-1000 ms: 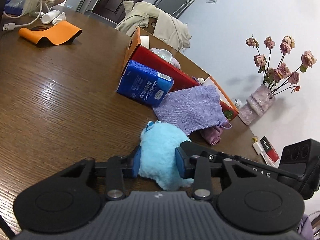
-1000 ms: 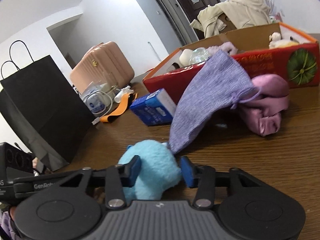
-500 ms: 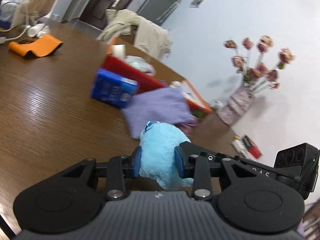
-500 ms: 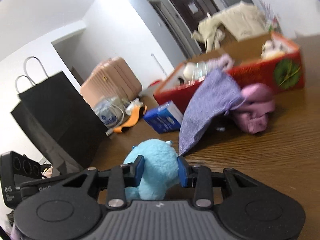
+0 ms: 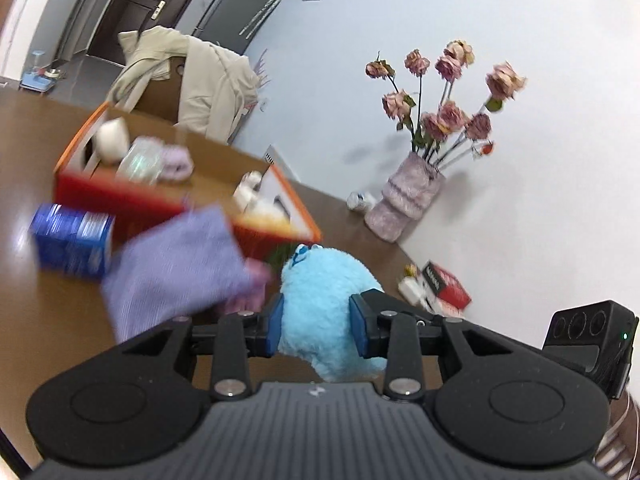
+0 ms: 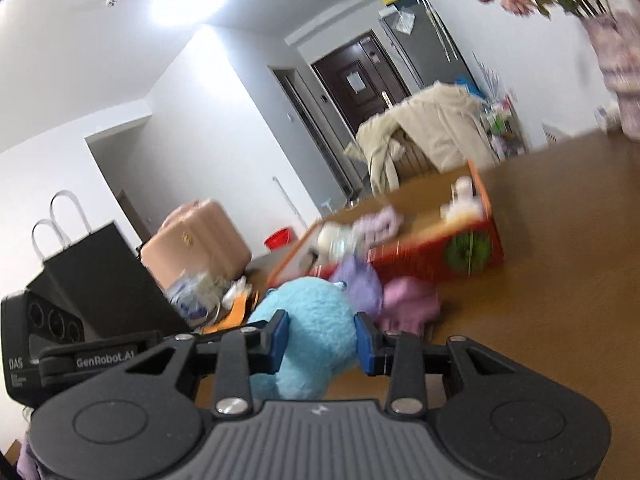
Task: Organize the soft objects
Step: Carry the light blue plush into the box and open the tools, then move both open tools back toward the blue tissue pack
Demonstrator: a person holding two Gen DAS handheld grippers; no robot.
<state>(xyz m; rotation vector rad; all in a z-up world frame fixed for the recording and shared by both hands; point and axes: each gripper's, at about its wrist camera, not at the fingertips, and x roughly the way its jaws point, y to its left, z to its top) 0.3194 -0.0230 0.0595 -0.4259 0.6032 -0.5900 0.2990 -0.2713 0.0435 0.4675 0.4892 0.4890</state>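
Wooden tabletop (image 5: 48,312) with red box (image 5: 120,200); left hand-held gripper (image 5: 316,328) and right hand-held gripper (image 6: 320,342) each pinch the blue plush toy (image 5: 324,300).

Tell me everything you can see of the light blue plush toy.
The light blue plush toy is round, with fluffy pile like soft synthetic fur. A small darker blue detail sits at its top; blur hides what it is. It is pinched from both sides: the left gripper and the right gripper each press blue-padded fingers into its flanks. It appears lifted off the wooden table, in front of the red cardboard box.
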